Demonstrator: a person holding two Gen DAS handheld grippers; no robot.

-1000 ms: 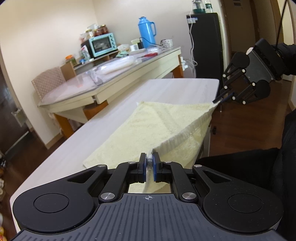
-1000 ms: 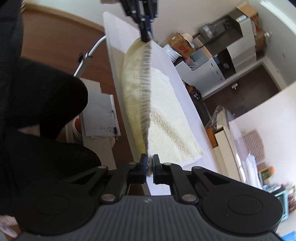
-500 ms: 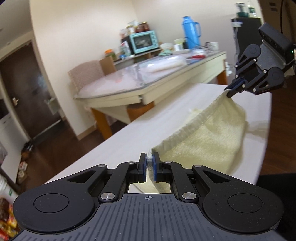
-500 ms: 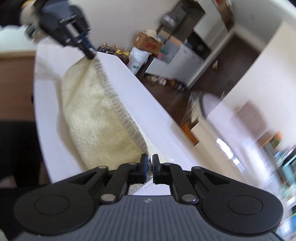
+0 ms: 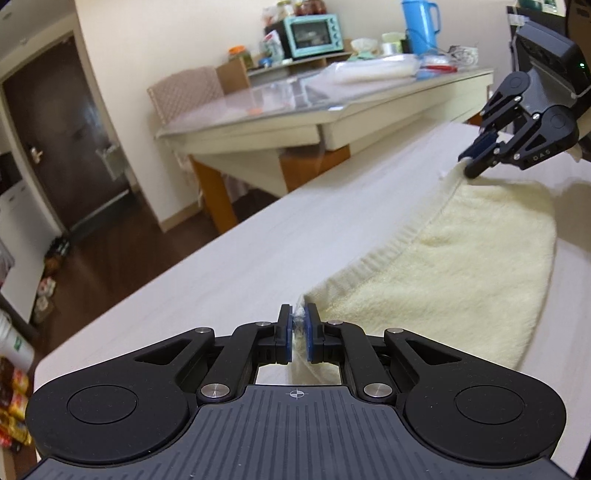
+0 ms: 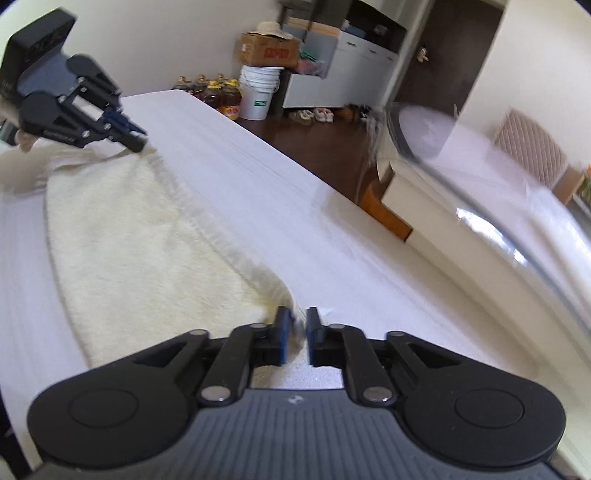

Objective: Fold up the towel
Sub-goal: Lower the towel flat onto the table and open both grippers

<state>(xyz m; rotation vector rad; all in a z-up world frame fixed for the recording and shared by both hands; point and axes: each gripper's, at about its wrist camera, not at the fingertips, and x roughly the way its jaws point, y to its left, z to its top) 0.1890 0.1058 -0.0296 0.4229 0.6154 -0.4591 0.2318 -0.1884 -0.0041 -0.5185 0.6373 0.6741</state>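
A pale yellow towel (image 5: 461, 269) lies folded over on the white table (image 5: 258, 258); it also shows in the right wrist view (image 6: 129, 240). My left gripper (image 5: 298, 323) is shut on one towel corner, low over the table. My right gripper (image 6: 295, 325) holds the other corner of the same ribbed edge; its jaws stand slightly apart with towel between them. Each gripper shows in the other's view: the right one (image 5: 471, 162) pinching the far corner, the left one (image 6: 135, 142) at the far corner.
A second table (image 5: 332, 110) with a glass top stands beyond, carrying a teal toaster oven (image 5: 310, 35) and a blue thermos (image 5: 419, 24). A white bucket (image 6: 258, 92), bottles and a cardboard box (image 6: 269, 51) sit on the floor past the table's end.
Both grippers carried the towel's lifted edge across and down onto the table, folding it over. The right gripper's jaws have parted slightly.
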